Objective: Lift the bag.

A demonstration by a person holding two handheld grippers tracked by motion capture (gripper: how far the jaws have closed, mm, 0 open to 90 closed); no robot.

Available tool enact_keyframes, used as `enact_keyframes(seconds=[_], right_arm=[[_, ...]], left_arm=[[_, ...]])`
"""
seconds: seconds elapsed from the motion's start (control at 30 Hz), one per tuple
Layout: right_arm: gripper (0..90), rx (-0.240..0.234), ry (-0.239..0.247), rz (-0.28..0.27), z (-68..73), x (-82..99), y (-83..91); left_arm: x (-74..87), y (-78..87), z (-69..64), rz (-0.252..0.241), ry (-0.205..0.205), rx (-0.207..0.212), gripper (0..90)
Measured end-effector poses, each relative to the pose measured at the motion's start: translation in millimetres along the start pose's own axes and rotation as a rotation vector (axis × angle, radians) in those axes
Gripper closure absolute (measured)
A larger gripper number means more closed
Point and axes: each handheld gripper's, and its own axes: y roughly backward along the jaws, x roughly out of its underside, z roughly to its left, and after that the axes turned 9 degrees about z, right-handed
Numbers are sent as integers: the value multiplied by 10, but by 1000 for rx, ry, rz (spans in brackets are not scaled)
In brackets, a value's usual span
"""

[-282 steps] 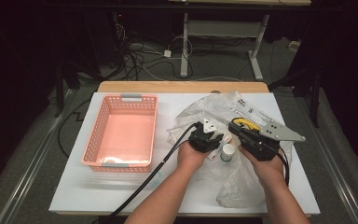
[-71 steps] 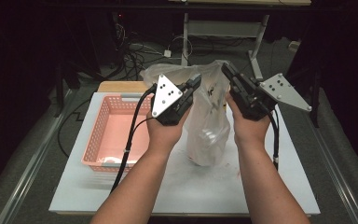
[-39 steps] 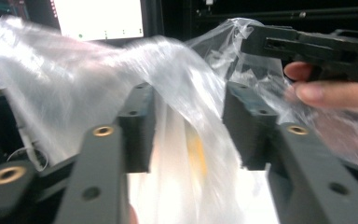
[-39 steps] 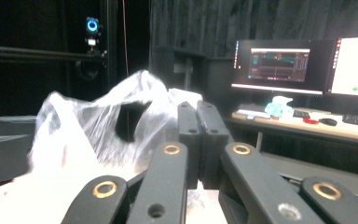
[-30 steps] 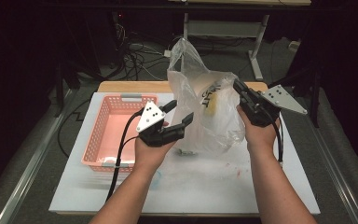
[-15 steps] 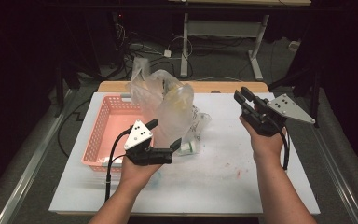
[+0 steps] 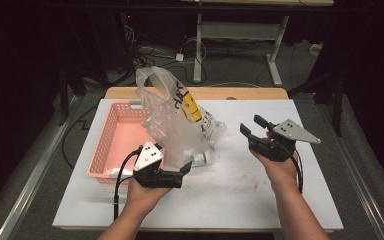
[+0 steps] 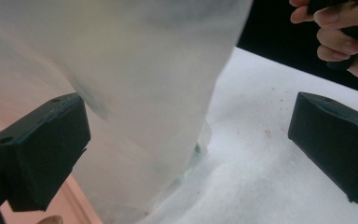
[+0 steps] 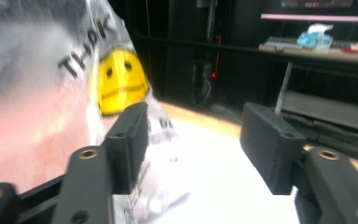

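Note:
A clear plastic bag (image 7: 172, 117) with a yellow smiley face (image 7: 192, 106) and black print slumps over the near right corner of the pink basket (image 7: 111, 145) and the white table (image 7: 230, 195). A small bottle (image 7: 202, 159) lies at its foot. My left gripper (image 7: 177, 162) is low beside the bag. Its jaws have just been opening and stand wide in the left gripper view (image 8: 191, 140), with the bag (image 8: 135, 79) hanging loose by one jaw, unpressed. My right gripper (image 7: 250, 125) is off to the right. Its jaws have just been opening, with nothing between them (image 9: 193, 140).
A wooden strip (image 7: 195, 93) runs along the table's far edge. Behind it are a dark floor with cables (image 7: 155, 52) and a desk frame (image 7: 240, 35). The hand with the right gripper (image 8: 340, 42) appears at the top right of the left gripper view. Small red specks (image 7: 254, 184) mark the table.
Both grippers have let go of the bag and moved down and apart. The bag, held up a second ago, has sagged onto the basket corner and the table.

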Motion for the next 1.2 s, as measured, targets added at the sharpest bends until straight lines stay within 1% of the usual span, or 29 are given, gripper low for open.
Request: enact_keyframes(seconds=[0.1, 0.13, 0.2, 0.3, 0.33, 0.47, 0.57, 0.63, 0.77, 0.83, 0.87, 1.0, 1.1, 1.2], right_arm=[[335, -6, -19, 38, 8, 128, -24], [320, -11, -8, 43, -1, 170, -29], [279, -11, -9, 62, -3, 250, -33], [224, -17, -10, 93, -5, 370, -19], [207, -20, -16, 101, -10, 412, -7], [155, -10, -32, 136, -23, 563, 68], [142, -7, -26, 156, -26, 658, 137], [125, -14, -28, 169, -27, 728, 178], [61, -15, -39, 206, -14, 850, 246], [1, -20, -37, 222, -5, 905, 275], [0, -24, -37, 230, -2, 927, 290], [0, -9, -45, 233, -6, 984, 377], [0, 5, -41, 219, -19, 1001, 445], [0, 6, -42, 206, -28, 1014, 465]], left_arm=[[58, -4, -33, 20, -12, -2, 0], [79, -5, -41, 26, -11, -1, 0], [113, -3, -45, 41, -18, -5, 0], [158, 7, -38, 52, -8, -1, 0], [171, 13, -35, 55, -10, 0, 0], [221, 37, -16, 66, -13, -9, 0], [254, 50, -2, 75, -9, -10, 0], [278, 57, 2, 75, -9, -10, 0], [322, 68, 19, 79, -11, -14, 0], [342, 73, 30, 81, -5, -14, 0], [352, 77, 38, 85, -6, -16, 0], [398, 98, 64, 90, -2, -23, 0], [430, 120, 85, 88, 5, -26, 0], [440, 129, 93, 84, 9, -29, 0]])
